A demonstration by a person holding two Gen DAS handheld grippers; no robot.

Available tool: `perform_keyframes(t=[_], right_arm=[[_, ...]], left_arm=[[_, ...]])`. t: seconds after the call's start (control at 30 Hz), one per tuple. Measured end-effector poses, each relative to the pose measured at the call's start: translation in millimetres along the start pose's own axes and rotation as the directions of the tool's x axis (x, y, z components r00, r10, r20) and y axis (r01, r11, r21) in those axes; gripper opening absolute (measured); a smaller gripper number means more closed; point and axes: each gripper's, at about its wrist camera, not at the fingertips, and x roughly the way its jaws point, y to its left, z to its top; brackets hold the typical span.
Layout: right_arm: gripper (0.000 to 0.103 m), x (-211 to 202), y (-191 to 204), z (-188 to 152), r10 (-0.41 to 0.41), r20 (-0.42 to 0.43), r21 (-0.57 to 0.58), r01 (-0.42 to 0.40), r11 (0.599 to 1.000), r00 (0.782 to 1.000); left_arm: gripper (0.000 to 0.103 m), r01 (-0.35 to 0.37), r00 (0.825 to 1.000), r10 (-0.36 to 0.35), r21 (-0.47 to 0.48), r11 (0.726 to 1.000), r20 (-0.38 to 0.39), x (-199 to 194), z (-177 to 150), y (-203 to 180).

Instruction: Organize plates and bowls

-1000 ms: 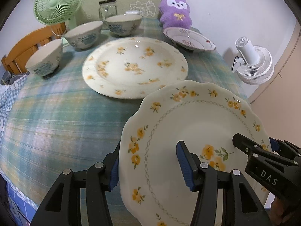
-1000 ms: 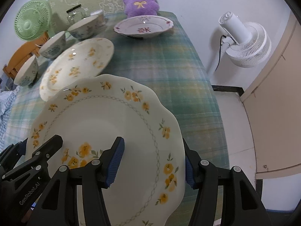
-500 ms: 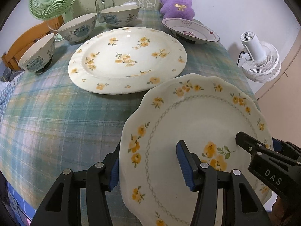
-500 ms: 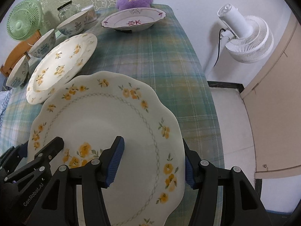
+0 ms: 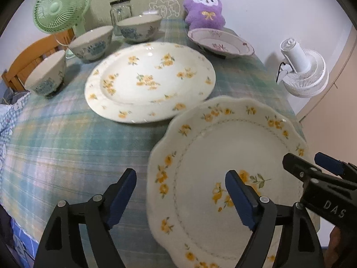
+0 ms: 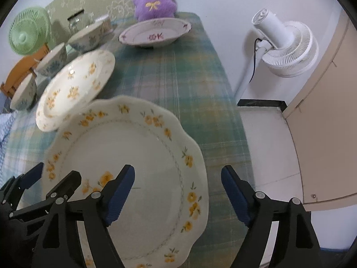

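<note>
- The left gripper [image 5: 180, 195] had just been opening; its jaws stood apart, straddling the left rim of the scalloped plate [image 5: 223, 156] without pressing on it, the outer pad clear over the cloth, the inner pad above the plate's floor.
- The right gripper [image 6: 178, 193] had likewise just been opening and stood apart across the plate's right rim, one pad over the well, the other off the edge above the tablecloth [image 6: 178, 78].
- Neither pair of pads gripped anything, so the plate looked released, lying at the table's near right corner.
- Risk, as I judged it: the plate's near and right rims sat close to, perhaps over, the table's edge; a pad catching the scalloped rim on withdrawal could tip or drag it off.
- A second risk: its far left rim lay just beside, possibly touching, the round flowered plate [image 5: 149, 82] at the table's middle; whether they overlapped could not be told, and a nudge could make the china knock.
- Farther out, three blue-patterned bowls [image 5: 91, 44] lined the table's left edge and far left corner, well apart from both grippers.
- A pink-trimmed shallow dish [image 5: 219, 42] sat at the far right corner before a purple plush toy [image 5: 204, 11], untouched.
</note>
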Motion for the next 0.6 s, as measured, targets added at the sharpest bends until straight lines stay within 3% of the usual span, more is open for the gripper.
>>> perform_keyframes(t=[0.47,0.6], right_arm=[[0.082,-65.5,35.4,21.3,0.035,0.13,-0.023,-0.033,0.999,0.991],[0.082,-78.1,55.5,24.7,0.006,0.154,-0.037,0.0,0.999,0.988]], left_arm=[[0.085,-0.051,0.989,0.051,-0.003,0.999,0.138,-66.2,23.3,26.0],[0.085,-0.051,0.985,0.049,0.003,0.999,0.165,-75.7,30.3,43.0]])
